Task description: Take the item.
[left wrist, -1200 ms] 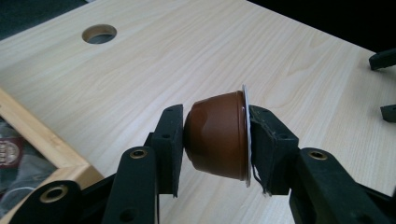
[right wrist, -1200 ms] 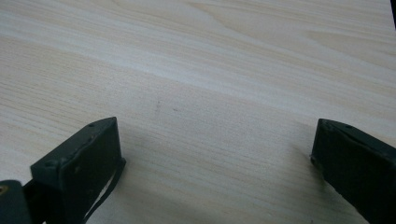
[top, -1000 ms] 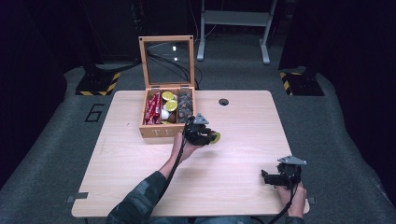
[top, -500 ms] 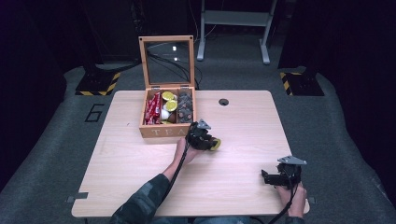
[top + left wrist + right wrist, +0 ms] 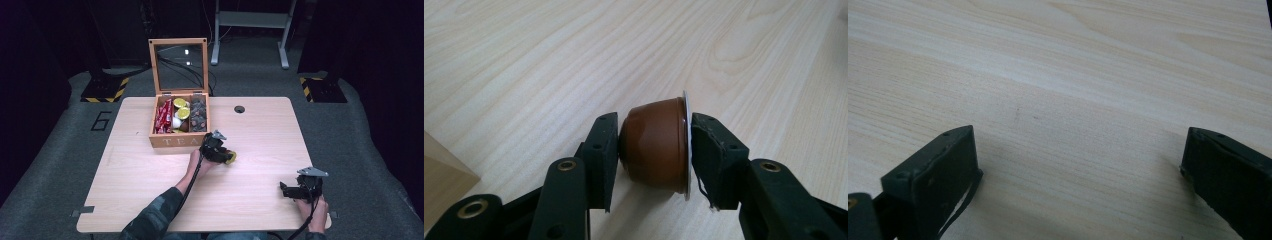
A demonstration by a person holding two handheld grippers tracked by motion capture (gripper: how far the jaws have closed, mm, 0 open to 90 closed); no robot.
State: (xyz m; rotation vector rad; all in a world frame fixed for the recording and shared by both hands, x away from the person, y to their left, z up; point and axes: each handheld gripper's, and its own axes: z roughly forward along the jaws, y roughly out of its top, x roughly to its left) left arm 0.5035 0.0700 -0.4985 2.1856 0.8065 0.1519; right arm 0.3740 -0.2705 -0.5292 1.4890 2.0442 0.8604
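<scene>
The box (image 5: 178, 129) sat at the table's (image 5: 265, 125) rear left; the left gripper (image 5: 220, 152) before it, the right gripper (image 5: 300, 190) near the front right corner.

We see a brown pod (image 5: 655, 147) with a thin pale rim, lying on its side between the left gripper's (image 5: 654, 150) jaws, base against one jaw and lid face against the other. In the high view the pod (image 5: 230, 157) shows yellow, just above the table (image 5: 260, 135), at four o'clock from the open tea box (image 5: 178, 141).
</scene>
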